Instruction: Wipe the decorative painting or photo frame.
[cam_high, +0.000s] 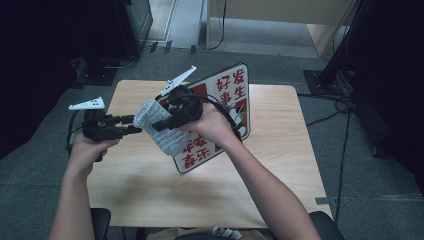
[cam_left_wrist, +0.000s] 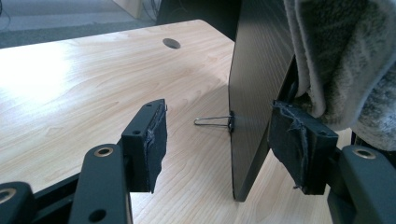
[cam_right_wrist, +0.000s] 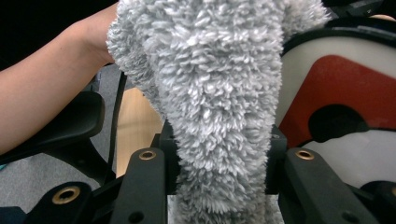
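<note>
A white sign board (cam_high: 235, 90) with red characters stands tilted on the wooden table (cam_high: 280, 165). My right gripper (cam_high: 167, 120) is shut on a grey fluffy cloth (cam_high: 160, 132) and holds it against the board's left part. In the right gripper view the cloth (cam_right_wrist: 210, 93) bulges up between the jaws of the right gripper (cam_right_wrist: 219, 140), with the board (cam_right_wrist: 336, 84) just behind. My left gripper (cam_left_wrist: 219, 116) is open, its jaws straddling the board's black back edge (cam_left_wrist: 254, 93); the right pad (cam_left_wrist: 299, 144) sits close to it. In the high view the left gripper (cam_high: 131, 125) points right at the cloth.
A wire binder clip (cam_left_wrist: 215, 122) sticks out of the board's back near the table top (cam_left_wrist: 93, 84). The table has a round cable hole (cam_left_wrist: 171, 43). Dark equipment stands and cables (cam_high: 345, 105) ring the table on the grey floor. A chair edge (cam_high: 325, 225) shows at the bottom.
</note>
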